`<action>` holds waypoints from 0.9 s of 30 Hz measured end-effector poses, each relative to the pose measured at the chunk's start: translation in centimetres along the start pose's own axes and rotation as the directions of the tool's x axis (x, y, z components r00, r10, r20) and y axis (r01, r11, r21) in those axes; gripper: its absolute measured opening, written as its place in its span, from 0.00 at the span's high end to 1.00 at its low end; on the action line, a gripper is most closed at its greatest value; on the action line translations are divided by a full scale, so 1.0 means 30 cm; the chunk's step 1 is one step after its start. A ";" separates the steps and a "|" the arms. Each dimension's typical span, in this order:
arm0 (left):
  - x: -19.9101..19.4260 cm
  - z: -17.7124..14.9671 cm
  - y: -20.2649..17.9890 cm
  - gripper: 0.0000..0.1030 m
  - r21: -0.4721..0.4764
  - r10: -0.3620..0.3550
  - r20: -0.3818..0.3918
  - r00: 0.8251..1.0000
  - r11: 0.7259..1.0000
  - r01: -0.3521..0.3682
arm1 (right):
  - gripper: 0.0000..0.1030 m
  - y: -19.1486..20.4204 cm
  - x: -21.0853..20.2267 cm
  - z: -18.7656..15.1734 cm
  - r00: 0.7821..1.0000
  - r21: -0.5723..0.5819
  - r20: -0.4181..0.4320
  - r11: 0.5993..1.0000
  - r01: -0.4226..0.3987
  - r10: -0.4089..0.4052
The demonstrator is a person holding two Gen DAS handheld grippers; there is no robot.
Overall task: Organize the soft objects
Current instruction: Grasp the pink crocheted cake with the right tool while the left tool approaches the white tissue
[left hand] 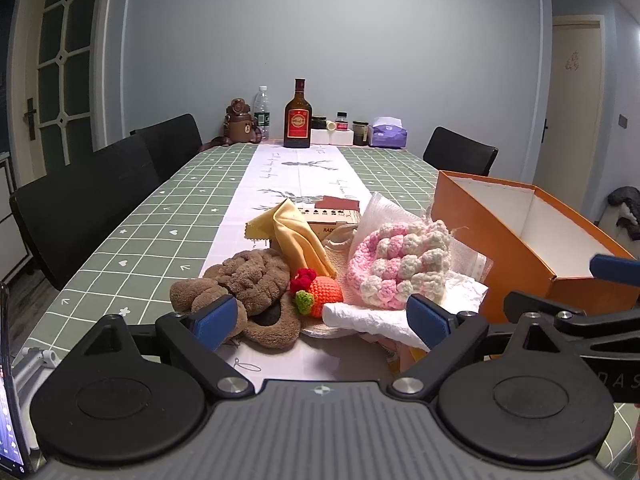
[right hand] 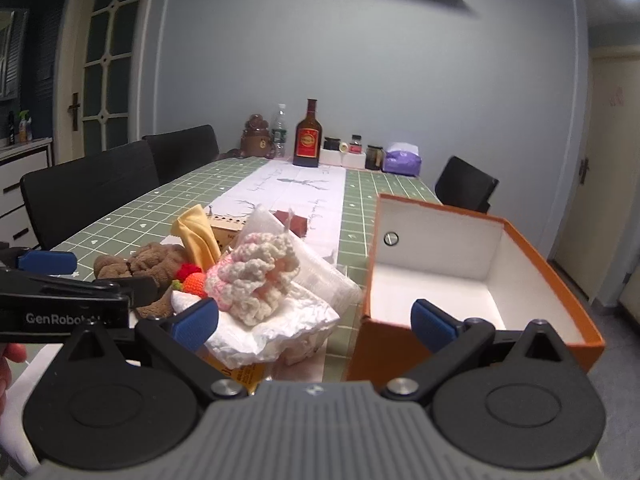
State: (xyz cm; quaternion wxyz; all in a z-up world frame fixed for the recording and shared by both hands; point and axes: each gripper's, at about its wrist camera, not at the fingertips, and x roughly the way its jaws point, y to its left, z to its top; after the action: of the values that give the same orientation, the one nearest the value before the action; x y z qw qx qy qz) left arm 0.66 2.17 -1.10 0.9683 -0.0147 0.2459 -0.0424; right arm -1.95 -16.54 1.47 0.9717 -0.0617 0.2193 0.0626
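A heap of soft things lies on the table: a brown plush piece (left hand: pixel 248 284) (right hand: pixel 140 266), an orange crocheted strawberry (left hand: pixel 320 294) (right hand: pixel 194 282), a pink-and-white crocheted piece (left hand: pixel 396 264) (right hand: pixel 260 276), a yellow cloth (left hand: pixel 296 232) (right hand: pixel 198 234) and white crumpled paper (left hand: pixel 372 318) (right hand: pixel 272 332). An open orange box (left hand: pixel 532 240) (right hand: pixel 472 276), white inside and empty, stands to the right. My left gripper (left hand: pixel 324 320) is open just before the heap. My right gripper (right hand: pixel 316 322) is open, between the heap and the box's near corner.
Black chairs (left hand: pixel 80 200) stand along the left and one (left hand: pixel 460 152) at the far right. At the far end are a brown bottle (left hand: pixel 297 118), a water bottle (left hand: pixel 262 114), jars and a purple tissue pack (left hand: pixel 387 132). A small wooden box (left hand: pixel 328 218) lies behind the heap.
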 end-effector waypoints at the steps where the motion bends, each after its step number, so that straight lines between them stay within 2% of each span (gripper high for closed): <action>1: 0.001 0.001 0.004 0.00 0.002 0.002 0.000 1.000 1.000 -0.002 | 0.03 0.002 0.002 0.005 1.000 -0.018 0.009 1.000 -0.002 0.002; 7: 0.023 0.012 0.040 0.00 -0.011 0.019 -0.005 1.000 1.000 -0.019 | 0.03 0.026 0.026 0.042 0.998 -0.103 0.062 0.995 -0.017 0.024; 11: 0.052 0.013 0.074 0.00 -0.041 0.022 -0.033 0.999 0.999 -0.024 | 0.03 0.054 0.061 0.070 0.994 -0.176 0.061 0.981 -0.081 0.093; 15: 0.083 0.015 0.109 0.00 -0.080 0.016 -0.058 0.998 0.997 -0.021 | 0.03 0.070 0.115 0.090 0.991 -0.210 0.020 0.969 -0.127 0.134; 17: 0.096 0.016 0.118 0.00 -0.077 0.024 -0.066 0.998 0.997 -0.029 | 0.06 0.070 0.147 0.102 0.988 -0.195 -0.010 0.969 -0.150 0.151; 18: 0.102 0.015 0.121 0.00 -0.072 0.029 -0.070 0.997 0.997 -0.034 | 0.11 0.070 0.161 0.105 0.987 -0.188 -0.023 0.969 -0.161 0.159; 23: 0.154 0.008 0.135 0.14 -0.057 0.025 -0.117 0.993 0.998 -0.032 | 0.15 0.084 0.226 0.113 0.980 -0.187 -0.071 0.963 -0.194 0.184; 27: 0.188 0.002 0.143 0.17 -0.059 0.013 -0.138 0.990 0.998 -0.021 | 0.15 0.102 0.268 0.121 0.977 -0.187 -0.088 0.960 -0.209 0.196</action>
State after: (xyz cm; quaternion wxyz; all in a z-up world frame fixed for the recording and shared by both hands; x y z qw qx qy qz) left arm 5.94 5.95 -3.93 0.9484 -0.0387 0.3136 -0.0276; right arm 6.31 -12.24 0.96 0.9413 -0.1359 0.2503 0.1809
